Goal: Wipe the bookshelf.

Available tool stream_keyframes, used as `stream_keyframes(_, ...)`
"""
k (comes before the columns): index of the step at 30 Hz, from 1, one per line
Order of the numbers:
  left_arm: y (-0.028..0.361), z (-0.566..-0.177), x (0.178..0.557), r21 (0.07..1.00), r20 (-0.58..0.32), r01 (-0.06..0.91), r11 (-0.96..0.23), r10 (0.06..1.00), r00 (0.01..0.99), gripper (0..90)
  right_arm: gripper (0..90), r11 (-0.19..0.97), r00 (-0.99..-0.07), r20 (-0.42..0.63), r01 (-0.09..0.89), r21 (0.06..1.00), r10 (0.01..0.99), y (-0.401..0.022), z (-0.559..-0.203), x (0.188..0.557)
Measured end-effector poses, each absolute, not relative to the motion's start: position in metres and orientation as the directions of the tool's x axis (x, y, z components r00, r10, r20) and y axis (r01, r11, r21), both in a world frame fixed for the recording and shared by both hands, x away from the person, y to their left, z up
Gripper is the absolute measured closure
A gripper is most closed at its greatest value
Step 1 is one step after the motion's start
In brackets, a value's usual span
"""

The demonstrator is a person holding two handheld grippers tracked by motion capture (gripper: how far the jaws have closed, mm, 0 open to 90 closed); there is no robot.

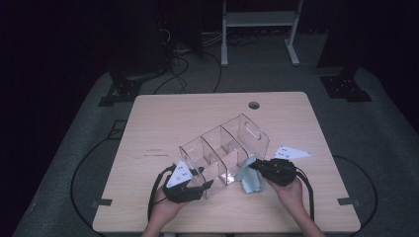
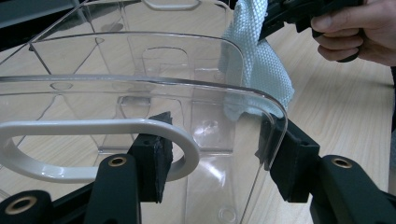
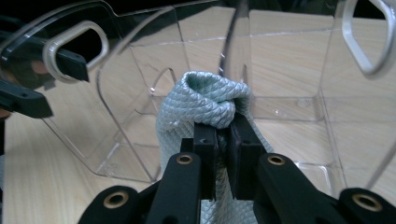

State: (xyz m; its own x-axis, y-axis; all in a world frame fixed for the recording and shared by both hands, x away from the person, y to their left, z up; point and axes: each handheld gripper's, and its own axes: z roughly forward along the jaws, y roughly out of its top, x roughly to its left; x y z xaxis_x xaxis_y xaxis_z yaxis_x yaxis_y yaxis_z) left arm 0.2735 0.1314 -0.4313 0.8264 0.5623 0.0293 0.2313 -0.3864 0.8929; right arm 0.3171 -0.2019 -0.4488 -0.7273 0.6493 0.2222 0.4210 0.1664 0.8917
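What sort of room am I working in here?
Probably a lab or recording studio: a bare light wooden table on grey carpet, black stand bases and loose floor cables in a dark room.

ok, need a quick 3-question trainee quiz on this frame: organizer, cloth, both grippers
1. True or false: the left gripper clamps the end wall of the clear organizer beside its handle slot.
2. What does the right gripper hold?
A. a sponge
B. a pale green cloth
C. nothing
3. Fill in: the organizer rests on a wooden ____.

Key:
1. True; one jaw sits inside the wall, the other outside.
2. B; its jaws are shut on a bunched fold, against the organizer's side.
3. table.
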Motion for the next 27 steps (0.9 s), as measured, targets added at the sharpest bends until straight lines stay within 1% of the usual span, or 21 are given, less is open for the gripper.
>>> stream_keyframes(3, 0.131, -0.431, 0.273, 0.892, 0.031, 0.232, -0.389, 0.563, 0.826, 45.6, 82.7, 0.196, -0.714, 0.235, 0.465, 0.864, 0.660, -0.202, -0.465, 0.322)
stream_keyframes(5, 0.132, -0.431, 0.273, 0.891, 0.032, 0.231, -0.391, 0.562, 0.827, 45.6, 82.8, 0.194, -0.704, 0.265, 0.500, 0.844, 0.659, -0.202, -0.476, 0.324)
stream_keyframes(6, 0.132, -0.431, 0.273, 0.891, 0.032, 0.232, -0.392, 0.562, 0.827, 45.6, 82.7, 0.191, -0.705, 0.268, 0.499, 0.845, 0.657, -0.202, -0.476, 0.324)
stream_keyframes(8, 0.131, -0.431, 0.273, 0.891, 0.031, 0.232, -0.390, 0.562, 0.827, 45.6, 82.8, 0.198, -0.718, 0.243, 0.472, 0.859, 0.653, -0.199, -0.468, 0.320)
stream_keyframes(12, 0.131, -0.431, 0.273, 0.891, 0.030, 0.233, -0.390, 0.562, 0.827, 45.6, 82.8, 0.206, -0.770, 0.222, 0.416, 0.886, 0.599, -0.187, -0.450, 0.306)
stream_keyframes(15, 0.131, -0.431, 0.273, 0.890, 0.030, 0.235, -0.390, 0.565, 0.825, 45.6, 82.8, 0.221, -0.811, 0.203, 0.375, 0.900, 0.549, -0.170, -0.436, 0.297)
stream_keyframes(19, 0.130, -0.431, 0.273, 0.890, 0.030, 0.235, -0.391, 0.565, 0.824, 45.6, 82.7, 0.241, -0.837, 0.177, 0.342, 0.908, 0.518, -0.153, -0.427, 0.293)
stream_keyframes(23, 0.131, -0.431, 0.273, 0.890, 0.029, 0.236, -0.390, 0.565, 0.825, 45.6, 82.8, 0.254, -0.839, 0.183, 0.351, 0.901, 0.512, -0.147, -0.432, 0.294)
stream_keyframes(27, 0.131, -0.431, 0.273, 0.890, 0.029, 0.236, -0.391, 0.564, 0.825, 45.6, 82.8, 0.303, -0.833, 0.191, 0.388, 0.870, 0.520, -0.143, -0.454, 0.292)
